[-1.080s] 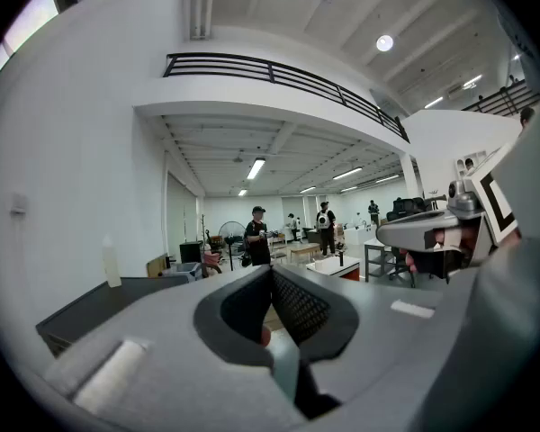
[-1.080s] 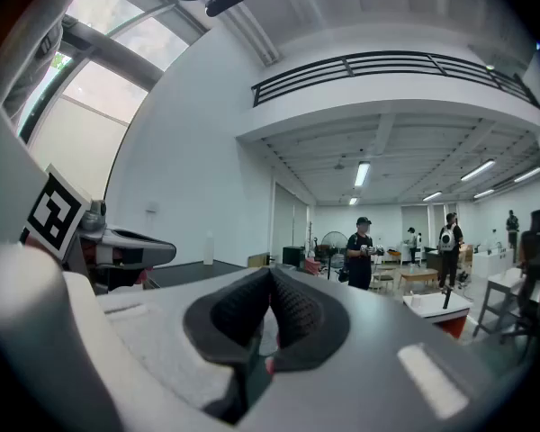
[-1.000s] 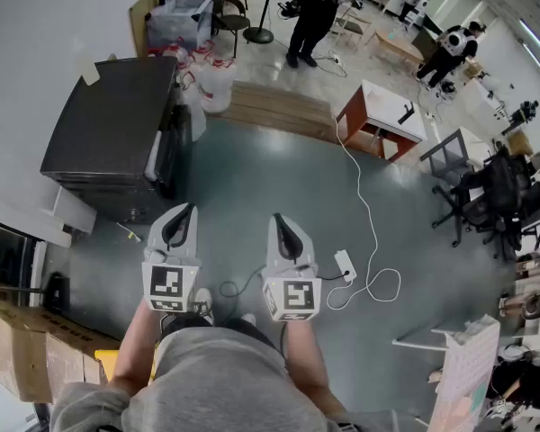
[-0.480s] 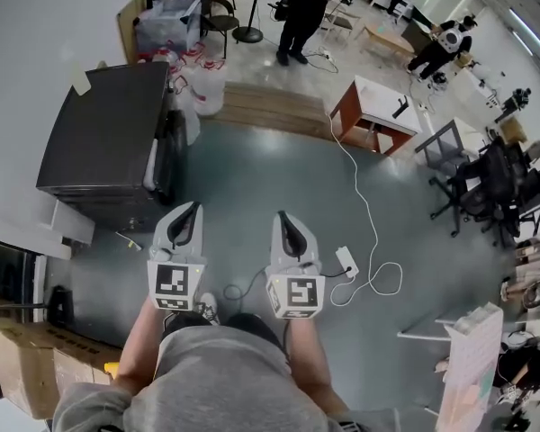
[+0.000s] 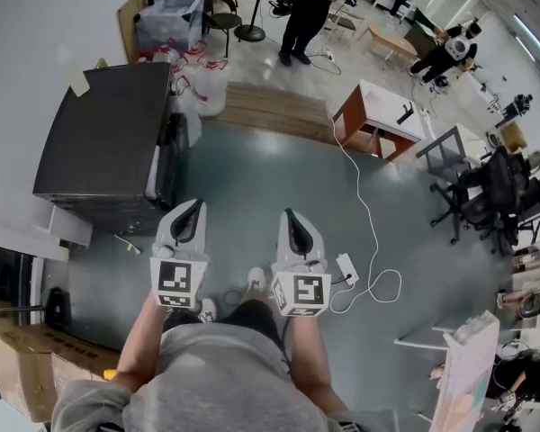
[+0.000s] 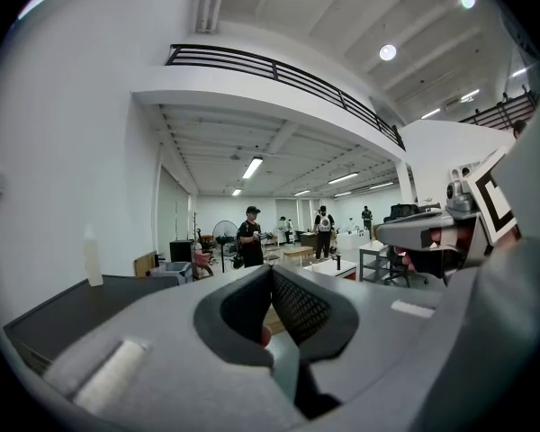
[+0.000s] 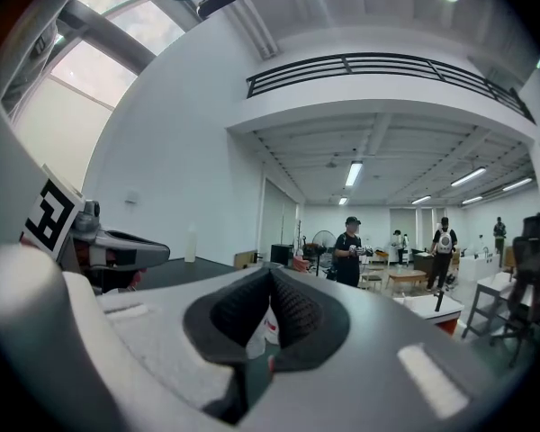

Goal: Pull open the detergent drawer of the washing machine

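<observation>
The washing machine (image 5: 103,138) is a dark grey box against the left wall, seen from above; its front faces right, and I cannot make out the detergent drawer. My left gripper (image 5: 190,207) and right gripper (image 5: 290,216) are held side by side over the green floor, short of the machine and to its right, touching nothing. Both are shut and empty, with the tips meeting in the left gripper view (image 6: 272,273) and in the right gripper view (image 7: 270,277). The machine's dark top (image 6: 81,304) lies low at the left, with a white bottle (image 6: 92,257) standing on it.
A white cable with a power strip (image 5: 346,265) trails across the floor on the right. A red-and-white table (image 5: 378,120) and a wooden platform (image 5: 274,106) lie ahead. Cardboard boxes (image 5: 18,358) sit at the near left. People (image 5: 304,7) stand at the back.
The person has stepped forward with both grippers together; a shoe now shows between them. Both grippers stay shut and level.
</observation>
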The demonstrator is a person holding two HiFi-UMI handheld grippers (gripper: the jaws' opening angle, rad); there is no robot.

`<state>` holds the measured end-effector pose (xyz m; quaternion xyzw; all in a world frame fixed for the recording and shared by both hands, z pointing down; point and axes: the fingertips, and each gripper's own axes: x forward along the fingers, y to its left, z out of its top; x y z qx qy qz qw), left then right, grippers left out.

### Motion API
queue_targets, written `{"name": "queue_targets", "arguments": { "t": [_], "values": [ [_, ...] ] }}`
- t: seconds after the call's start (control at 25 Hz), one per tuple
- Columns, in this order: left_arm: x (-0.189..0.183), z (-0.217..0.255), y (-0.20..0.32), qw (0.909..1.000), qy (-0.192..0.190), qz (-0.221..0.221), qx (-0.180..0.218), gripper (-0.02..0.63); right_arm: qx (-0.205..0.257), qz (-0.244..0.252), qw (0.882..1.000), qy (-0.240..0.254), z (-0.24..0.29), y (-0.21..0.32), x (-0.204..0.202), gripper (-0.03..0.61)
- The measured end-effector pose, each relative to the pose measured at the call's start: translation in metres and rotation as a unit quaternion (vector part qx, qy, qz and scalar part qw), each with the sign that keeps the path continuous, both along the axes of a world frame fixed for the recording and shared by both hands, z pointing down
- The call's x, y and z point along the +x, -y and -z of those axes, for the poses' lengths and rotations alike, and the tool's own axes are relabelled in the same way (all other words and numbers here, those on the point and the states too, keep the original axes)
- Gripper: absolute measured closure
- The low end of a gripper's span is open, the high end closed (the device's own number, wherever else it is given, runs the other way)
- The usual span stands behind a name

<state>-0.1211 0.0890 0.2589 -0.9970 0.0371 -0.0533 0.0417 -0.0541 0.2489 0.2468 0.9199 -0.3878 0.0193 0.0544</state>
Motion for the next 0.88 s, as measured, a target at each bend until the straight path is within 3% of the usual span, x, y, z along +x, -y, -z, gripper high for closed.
{"name": "queue_targets", "arguments": {
  "t": [0.48,0.68,0.88],
  "values": [
    [0.107,-0.009,0.083,0.9939,0.011,0.110,-0.005,0.603,0.001,0.119,0.993,0.025,-0.017,0.104,0.141,0.572],
    [0.138,-0.022,0.117,0.9841,0.030,0.175,-0.009,0.603,-0.009,0.175,0.984,0.044,-0.031,0.145,0.191,0.572],
    [0.139,-0.039,0.144,0.9689,0.048,0.242,-0.022,0.603,-0.017,0.234,0.970,0.065,-0.049,0.186,0.214,0.572]
  ]
}}
